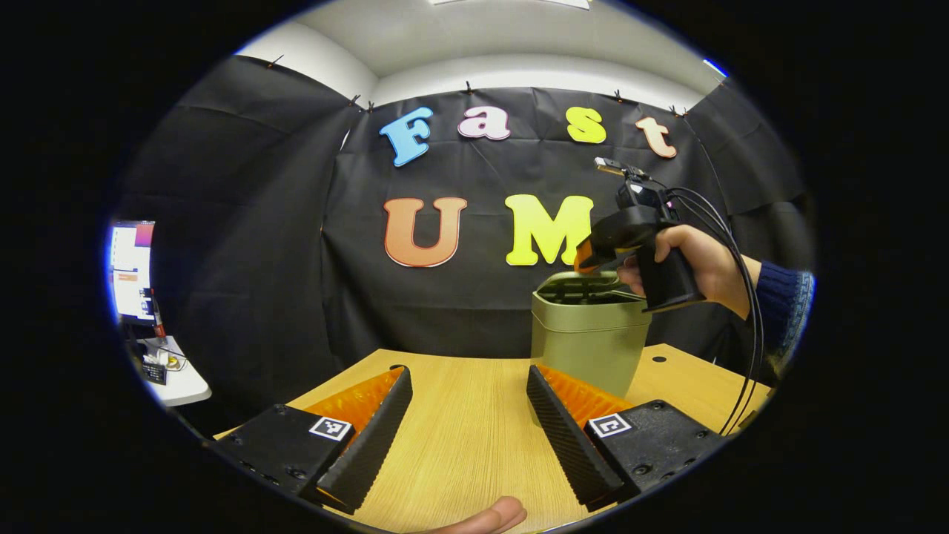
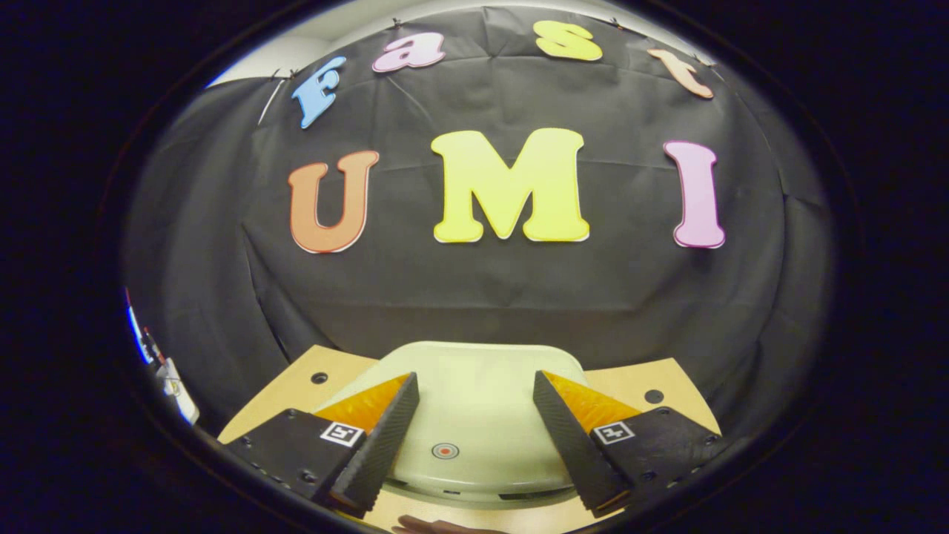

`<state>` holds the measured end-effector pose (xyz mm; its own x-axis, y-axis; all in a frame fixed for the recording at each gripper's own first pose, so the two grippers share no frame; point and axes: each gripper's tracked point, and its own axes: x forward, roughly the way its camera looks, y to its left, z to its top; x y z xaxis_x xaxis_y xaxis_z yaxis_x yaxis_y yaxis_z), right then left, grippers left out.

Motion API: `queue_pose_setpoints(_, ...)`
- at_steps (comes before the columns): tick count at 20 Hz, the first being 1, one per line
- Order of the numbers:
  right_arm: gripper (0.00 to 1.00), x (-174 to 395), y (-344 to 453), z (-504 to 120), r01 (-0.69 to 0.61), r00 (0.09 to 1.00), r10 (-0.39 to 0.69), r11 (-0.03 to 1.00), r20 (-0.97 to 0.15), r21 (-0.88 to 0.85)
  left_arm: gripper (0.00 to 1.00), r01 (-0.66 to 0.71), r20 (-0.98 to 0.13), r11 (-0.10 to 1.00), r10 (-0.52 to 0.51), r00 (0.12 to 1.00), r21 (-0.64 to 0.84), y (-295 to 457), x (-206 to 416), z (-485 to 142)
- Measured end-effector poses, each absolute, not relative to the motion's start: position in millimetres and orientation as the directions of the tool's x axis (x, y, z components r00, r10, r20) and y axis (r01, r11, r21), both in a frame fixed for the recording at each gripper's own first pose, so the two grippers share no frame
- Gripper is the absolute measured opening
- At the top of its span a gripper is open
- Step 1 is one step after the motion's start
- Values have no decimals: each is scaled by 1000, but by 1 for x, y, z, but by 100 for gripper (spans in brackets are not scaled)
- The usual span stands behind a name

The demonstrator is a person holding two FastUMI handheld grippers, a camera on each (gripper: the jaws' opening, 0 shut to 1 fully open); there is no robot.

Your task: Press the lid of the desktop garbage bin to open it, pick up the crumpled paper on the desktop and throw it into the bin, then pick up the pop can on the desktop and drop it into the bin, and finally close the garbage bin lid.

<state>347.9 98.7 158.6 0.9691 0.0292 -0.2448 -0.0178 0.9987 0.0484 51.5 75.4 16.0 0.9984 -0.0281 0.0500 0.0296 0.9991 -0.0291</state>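
The olive-green desktop bin stands on the wooden table, to the right in the left gripper view. A dark gap shows between its lid and the rim. A hand holds my right gripper just above that lid, tips pointing down at it. In the right gripper view, the right gripper is open over the pale lid, whose red dot lies between the fingers. My left gripper hovers open over bare table, left of the bin.
A monitor and a white side desk stand off to the far left. Small round holes mark the table's back corners. A fingertip shows at the bottom edge. Black cloth closes off the back.
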Motion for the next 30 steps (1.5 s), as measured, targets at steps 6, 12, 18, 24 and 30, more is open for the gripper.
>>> queue_pose_setpoints(6,97,334,107,136,-24,969,36,998,-243,52,100,70,75,997,-67,995,-36,69,48,22)
queue_pose_setpoints(12,97,324,106,132,-41,985,49,998,-164,47,100,73,50,996,-71,996,-46,68,54,13)
queue_pose_setpoints(18,97,319,106,129,-66,993,69,997,-96,29,100,75,24,996,-74,997,-39,63,57,6)
queue_pose_setpoints(24,96,319,107,124,-58,996,60,998,-64,39,100,90,29,996,-90,996,-16,55,55,6)
queue_pose_setpoints(30,98,319,107,120,-47,999,47,998,-8,42,99,86,26,996,-85,996,-16,55,57,5)
